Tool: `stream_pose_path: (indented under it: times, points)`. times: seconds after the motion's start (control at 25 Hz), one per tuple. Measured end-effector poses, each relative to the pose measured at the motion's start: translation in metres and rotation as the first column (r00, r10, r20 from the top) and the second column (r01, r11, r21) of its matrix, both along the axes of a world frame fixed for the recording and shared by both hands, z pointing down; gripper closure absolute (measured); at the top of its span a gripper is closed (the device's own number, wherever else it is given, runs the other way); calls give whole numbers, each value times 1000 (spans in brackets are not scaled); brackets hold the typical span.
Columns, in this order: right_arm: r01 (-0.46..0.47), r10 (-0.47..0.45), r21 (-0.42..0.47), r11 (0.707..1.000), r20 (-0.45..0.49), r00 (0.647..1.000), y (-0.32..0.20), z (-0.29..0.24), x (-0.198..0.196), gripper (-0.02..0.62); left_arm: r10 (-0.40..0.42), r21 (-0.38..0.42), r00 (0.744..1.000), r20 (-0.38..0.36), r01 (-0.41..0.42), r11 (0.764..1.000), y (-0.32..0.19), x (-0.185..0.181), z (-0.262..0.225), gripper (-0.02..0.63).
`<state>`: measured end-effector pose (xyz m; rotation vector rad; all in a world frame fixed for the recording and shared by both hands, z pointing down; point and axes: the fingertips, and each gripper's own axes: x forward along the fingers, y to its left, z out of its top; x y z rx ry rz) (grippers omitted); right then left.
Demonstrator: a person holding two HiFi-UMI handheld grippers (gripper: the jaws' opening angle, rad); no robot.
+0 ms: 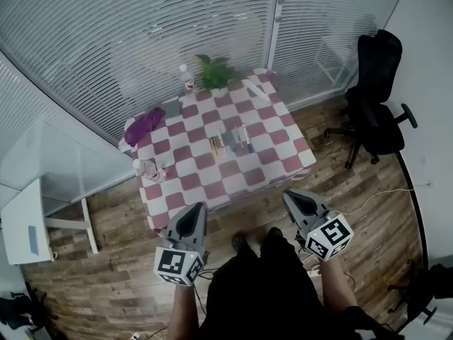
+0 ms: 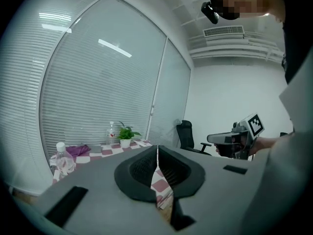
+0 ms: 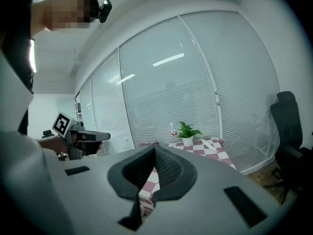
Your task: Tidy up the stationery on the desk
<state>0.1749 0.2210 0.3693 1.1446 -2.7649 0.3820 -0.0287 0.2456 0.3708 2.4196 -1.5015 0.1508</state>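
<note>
Several small stationery items (image 1: 231,143) lie in a loose row at the middle of the red-and-white checkered table (image 1: 262,176). Both grippers hang in the air in front of the table's near edge, well short of the stationery. My left gripper (image 1: 199,206) is shut and holds nothing; in its own view the jaws meet at a thin seam (image 2: 157,151). My right gripper (image 1: 287,194) is also shut and holds nothing, its jaws closed together (image 3: 154,150). Each gripper sees the other off to its side: the right gripper (image 2: 234,138) and the left gripper (image 3: 82,137).
At the table's far edge stand a potted plant (image 1: 215,73) and a water bottle (image 1: 187,78). A purple cloth (image 1: 144,125) lies at the left corner, and another bottle (image 1: 148,169) at the left edge. A black office chair (image 1: 375,98) stands right, a white desk (image 1: 32,225) left.
</note>
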Motion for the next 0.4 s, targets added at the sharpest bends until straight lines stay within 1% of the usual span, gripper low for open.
stream_pose_path:
  times: [0.12,0.28,0.4]
  points:
    - [3,-3,-7,1000,0,1000,0,2,2,574,13,0,1000,4,-13,1000,-1,6,0,568]
    - [17,-18,-3,1000,-6,1000,2,1,-2,574,17,-4,999,44,-17,1000,-2,6,4,568]
    - [22,-22,-4,1000,-15,1000,3,0,-5,574,18,-7,999,33,-18,1000,-1,5,4,568]
